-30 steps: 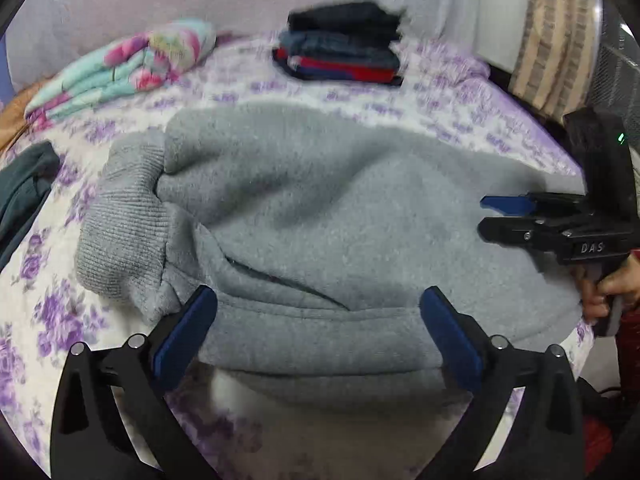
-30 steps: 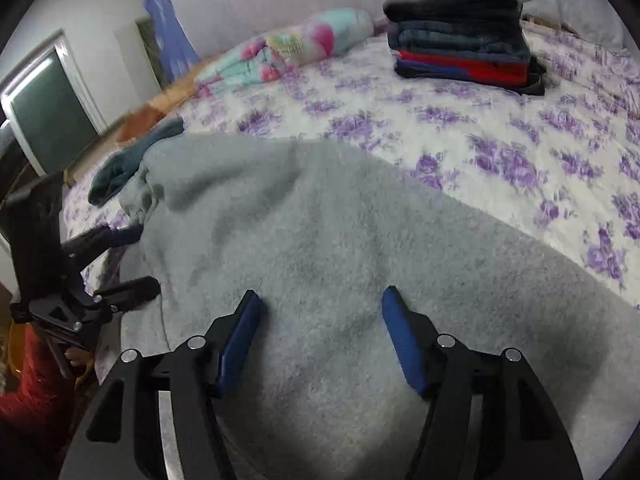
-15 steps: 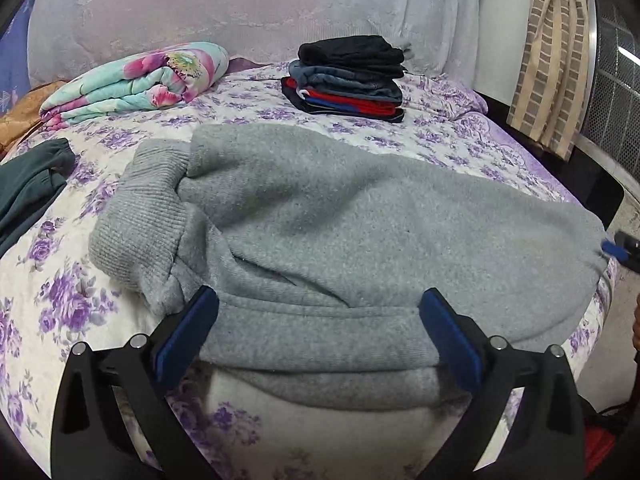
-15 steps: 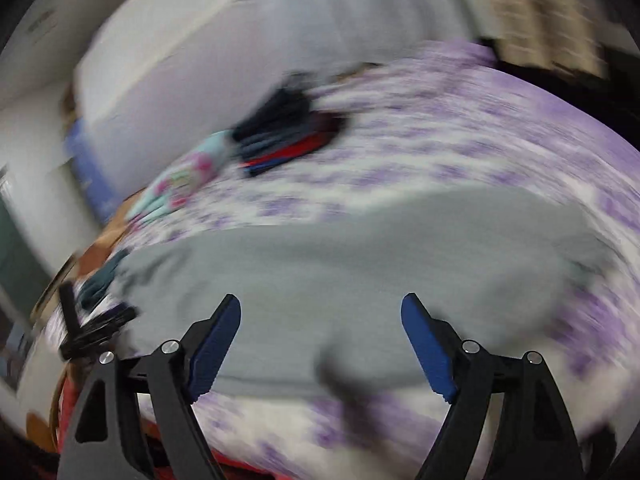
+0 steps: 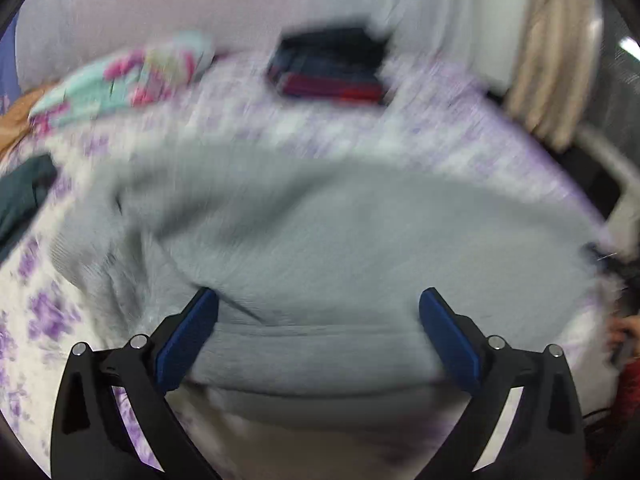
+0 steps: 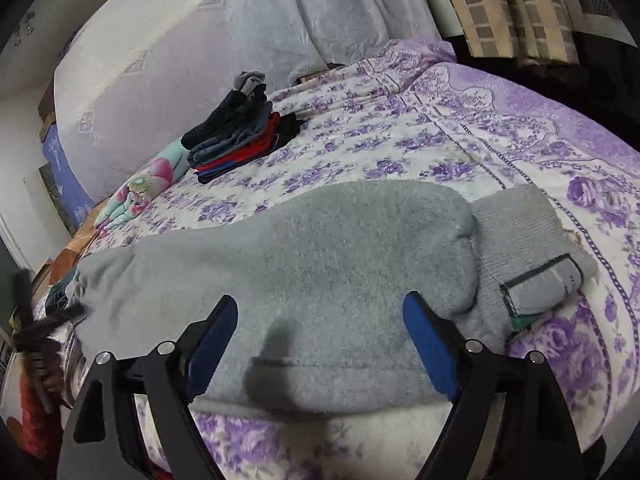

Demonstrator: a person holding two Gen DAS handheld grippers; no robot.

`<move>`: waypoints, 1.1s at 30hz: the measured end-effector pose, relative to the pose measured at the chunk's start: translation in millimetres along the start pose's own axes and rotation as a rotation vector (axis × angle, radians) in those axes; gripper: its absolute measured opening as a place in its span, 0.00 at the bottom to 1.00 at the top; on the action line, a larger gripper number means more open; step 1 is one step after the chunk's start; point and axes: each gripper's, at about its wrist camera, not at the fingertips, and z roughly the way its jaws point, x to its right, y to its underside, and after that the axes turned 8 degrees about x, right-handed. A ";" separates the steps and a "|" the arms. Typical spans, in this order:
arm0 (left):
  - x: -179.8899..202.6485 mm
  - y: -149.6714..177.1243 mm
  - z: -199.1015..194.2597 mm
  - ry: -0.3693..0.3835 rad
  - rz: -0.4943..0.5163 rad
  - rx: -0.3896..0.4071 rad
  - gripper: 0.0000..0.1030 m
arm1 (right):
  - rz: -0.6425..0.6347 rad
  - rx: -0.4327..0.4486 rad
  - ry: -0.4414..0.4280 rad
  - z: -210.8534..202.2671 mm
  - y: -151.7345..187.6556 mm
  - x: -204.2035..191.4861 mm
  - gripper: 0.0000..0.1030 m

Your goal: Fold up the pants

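Grey fleece pants [image 6: 320, 264] lie spread across the near edge of the bed, with the ribbed waistband and a label [image 6: 536, 284] at the right end. The pants also fill the blurred left wrist view [image 5: 340, 248]. My left gripper [image 5: 320, 328] is open, its blue pads either side of the pants' near edge. My right gripper [image 6: 320, 344] is open and empty just above the pants' near edge.
The bed has a purple floral sheet [image 6: 440, 136]. A stack of folded dark and red clothes [image 6: 240, 132] sits further back. A rolled floral blanket [image 6: 140, 188] lies beside it. A dark green garment [image 5: 24, 196] lies at the left. A striped curtain [image 6: 500, 8] hangs far right.
The right gripper has swung from over the pants to the bed's front edge and settled. The left view has gone blurred with motion. Both grippers stayed open.
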 end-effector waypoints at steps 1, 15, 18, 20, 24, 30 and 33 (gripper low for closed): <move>-0.6 1.5 -1.9 0.001 -0.006 0.021 0.95 | 0.006 0.009 0.012 -2.7 -1.6 -1.7 0.82; 123.6 -68.8 37.0 0.294 0.028 -0.049 0.95 | -0.157 0.033 0.198 46.4 -31.2 -3.6 0.90; 152.1 -41.5 88.1 0.199 0.151 -0.124 0.95 | -0.174 0.046 0.167 41.0 -28.1 -8.4 0.97; 161.8 -41.3 75.5 0.173 0.211 -0.075 0.95 | -0.206 0.042 0.182 43.2 -26.5 -12.0 0.97; 145.6 -40.1 77.7 0.230 0.130 -0.071 0.95 | -0.189 0.079 0.148 35.4 -25.3 -9.5 0.97; 143.5 -41.3 61.2 0.167 0.074 -0.001 0.95 | -0.032 0.254 0.151 -5.4 -24.3 0.3 0.96; 158.2 -51.6 34.8 0.287 0.069 0.075 0.95 | -0.093 0.297 0.135 -29.9 -28.1 -14.0 0.96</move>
